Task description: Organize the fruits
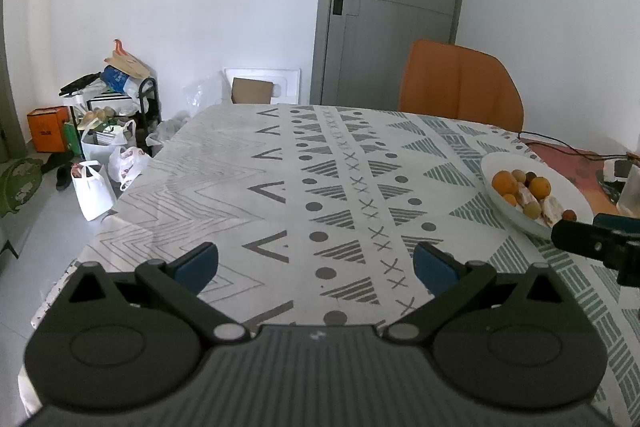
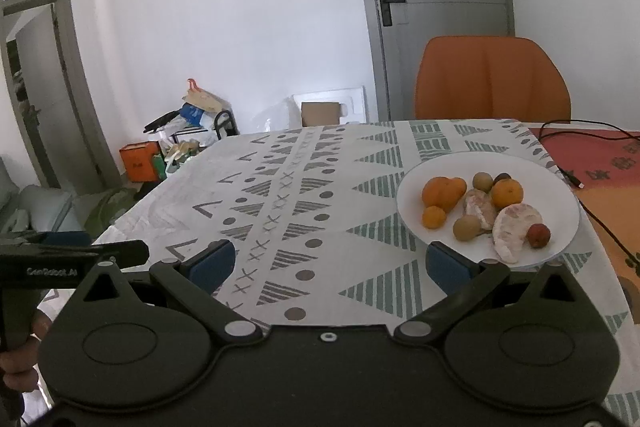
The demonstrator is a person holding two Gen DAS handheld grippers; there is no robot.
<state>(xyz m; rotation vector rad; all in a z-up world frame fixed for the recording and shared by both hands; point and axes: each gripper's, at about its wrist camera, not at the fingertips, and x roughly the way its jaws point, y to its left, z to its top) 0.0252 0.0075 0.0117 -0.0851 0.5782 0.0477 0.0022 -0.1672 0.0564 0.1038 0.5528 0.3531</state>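
Note:
A white plate (image 2: pixel 560 187) on the patterned tablecloth holds several fruits: oranges (image 2: pixel 442 191), small brown-green fruits (image 2: pixel 466 227), peeled pomelo pieces (image 2: pixel 514 231) and a small red fruit (image 2: pixel 538 235). The plate also shows at the right in the left wrist view (image 1: pixel 496 163). My right gripper (image 2: pixel 330 265) is open and empty, just in front of the plate's near rim. My left gripper (image 1: pixel 316 265) is open and empty over bare tablecloth, well left of the plate. The other gripper's finger shows at the right edge of the left wrist view (image 1: pixel 592 241).
An orange chair (image 2: pixel 492 83) stands at the table's far side. A black cable (image 2: pixel 592 187) lies on the red mat right of the plate. Bags and boxes (image 1: pixel 100 131) clutter the floor left of the table. A grey door (image 1: pixel 392 7) is behind.

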